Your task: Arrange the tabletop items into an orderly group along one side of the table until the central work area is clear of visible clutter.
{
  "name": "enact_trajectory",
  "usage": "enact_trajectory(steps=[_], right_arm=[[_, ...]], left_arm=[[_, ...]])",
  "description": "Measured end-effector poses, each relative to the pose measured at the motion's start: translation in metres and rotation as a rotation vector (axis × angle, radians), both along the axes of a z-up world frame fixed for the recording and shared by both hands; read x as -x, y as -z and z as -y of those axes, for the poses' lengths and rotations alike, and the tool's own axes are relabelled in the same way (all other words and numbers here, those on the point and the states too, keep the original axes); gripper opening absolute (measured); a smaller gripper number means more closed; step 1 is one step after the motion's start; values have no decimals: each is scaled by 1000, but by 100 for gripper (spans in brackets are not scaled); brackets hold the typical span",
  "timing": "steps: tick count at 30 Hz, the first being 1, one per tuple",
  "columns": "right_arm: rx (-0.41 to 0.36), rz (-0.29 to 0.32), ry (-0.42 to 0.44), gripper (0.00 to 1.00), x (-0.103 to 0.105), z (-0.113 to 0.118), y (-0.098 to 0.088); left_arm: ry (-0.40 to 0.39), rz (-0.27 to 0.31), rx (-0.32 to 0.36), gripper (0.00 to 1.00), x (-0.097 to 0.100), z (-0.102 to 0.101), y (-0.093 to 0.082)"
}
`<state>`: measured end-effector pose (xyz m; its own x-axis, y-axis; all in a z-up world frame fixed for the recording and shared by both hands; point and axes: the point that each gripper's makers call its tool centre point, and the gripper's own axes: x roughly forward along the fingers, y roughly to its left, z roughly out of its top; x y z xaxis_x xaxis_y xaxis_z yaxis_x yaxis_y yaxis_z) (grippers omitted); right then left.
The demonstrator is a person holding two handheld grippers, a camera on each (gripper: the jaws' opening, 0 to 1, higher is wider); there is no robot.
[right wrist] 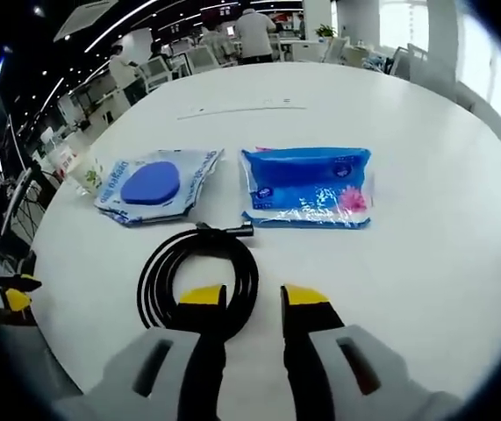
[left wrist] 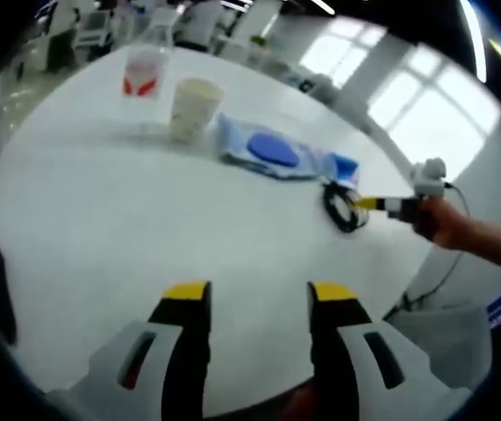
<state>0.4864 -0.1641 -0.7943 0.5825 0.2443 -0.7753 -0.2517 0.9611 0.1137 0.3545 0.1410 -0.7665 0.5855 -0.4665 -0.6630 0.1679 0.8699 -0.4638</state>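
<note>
On the white round table (left wrist: 101, 228) stand a clear bottle with a red label (left wrist: 145, 70) and a paper cup (left wrist: 194, 105). Right of them lie a wipes pack with a blue lid (left wrist: 272, 151), a blue tissue pack (left wrist: 344, 165) and a coiled black cable (left wrist: 341, 207). My left gripper (left wrist: 259, 294) is open over bare table, well short of them. My right gripper (right wrist: 254, 298) is open, its left jaw over the cable coil (right wrist: 189, 263) and the coil's near right strand between the jaws. Beyond lie the lidded pack (right wrist: 153, 186) and the blue pack (right wrist: 307, 186).
A hand (left wrist: 447, 224) holds the right gripper (left wrist: 361, 203) at the table's right edge. The left gripper (right wrist: 11, 292) shows at the left. A thin white strip (right wrist: 241, 110) lies further back. Chairs, tables and people stand beyond the table.
</note>
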Motion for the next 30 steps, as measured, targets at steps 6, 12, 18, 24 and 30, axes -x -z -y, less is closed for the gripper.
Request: enact_trajectory(steps=[6, 12, 18, 24, 30], right_arm=[[-31, 5, -14, 27, -3, -7, -9], [-34, 42, -48, 31, -11, -11, -27], [-65, 103, -60, 40, -21, -10, -51], [-84, 133, -77, 49, -21, -8, -65], [-88, 155, -109, 58, -14, -5, -72]], left_arm=[[4, 2, 3, 41, 0, 1, 0], [17, 5, 1, 41, 0, 4, -1], [23, 9, -2, 41, -1, 4, -1], [38, 10, -12, 41, -1, 6, 0], [56, 9, -31, 41, 1, 8, 2]])
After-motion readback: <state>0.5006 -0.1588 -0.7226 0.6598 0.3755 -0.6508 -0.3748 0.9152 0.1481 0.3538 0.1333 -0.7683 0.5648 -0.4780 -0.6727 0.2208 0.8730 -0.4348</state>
